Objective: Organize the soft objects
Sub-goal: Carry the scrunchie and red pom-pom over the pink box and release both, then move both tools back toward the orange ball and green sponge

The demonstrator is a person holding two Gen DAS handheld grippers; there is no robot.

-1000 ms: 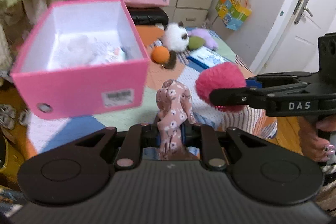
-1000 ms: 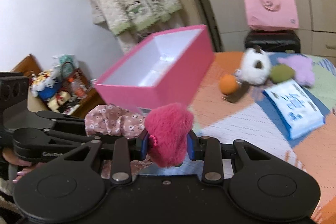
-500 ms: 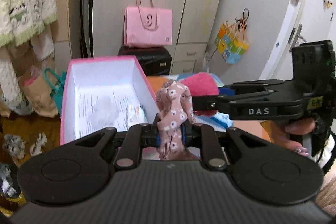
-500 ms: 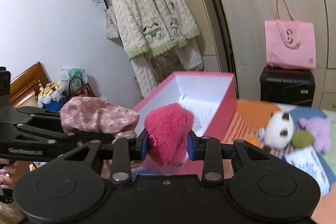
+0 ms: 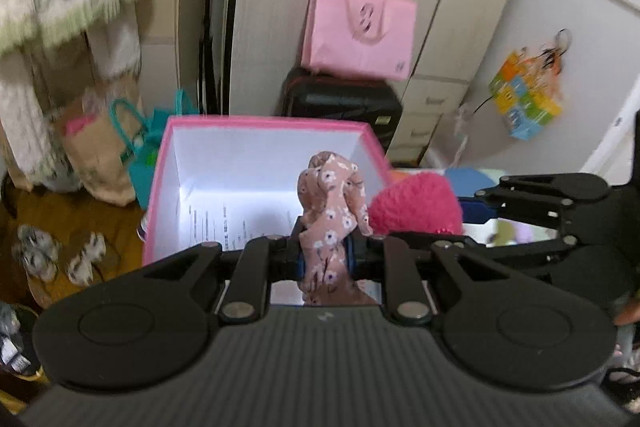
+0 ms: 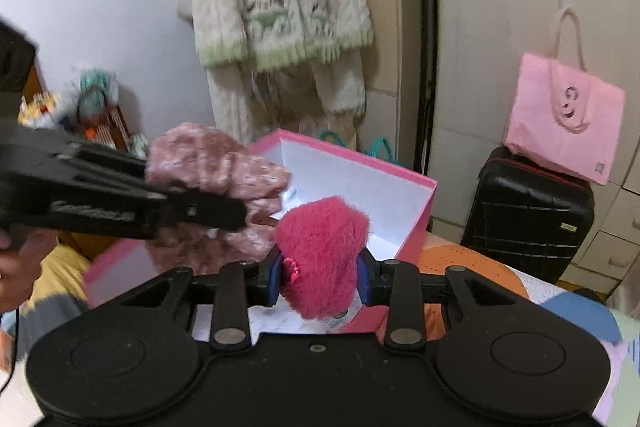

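1. Hovering over the box (image 5: 256,163) now, both grippers sit closer to its opening than half a second ago.
2. Left gripper (image 5: 325,259) pinches the floral cloth (image 5: 330,211), long axis upright; right gripper (image 6: 318,277) clamps the pink plush (image 6: 320,243) above the box's right rim.
3. Box floor partly hidden; background blurred.

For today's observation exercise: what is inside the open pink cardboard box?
Inside the open pink cardboard box, white walls and a printed paper sheet on the floor show. The floral pink fabric scrunchie and fluffy magenta pompom cover the rest.
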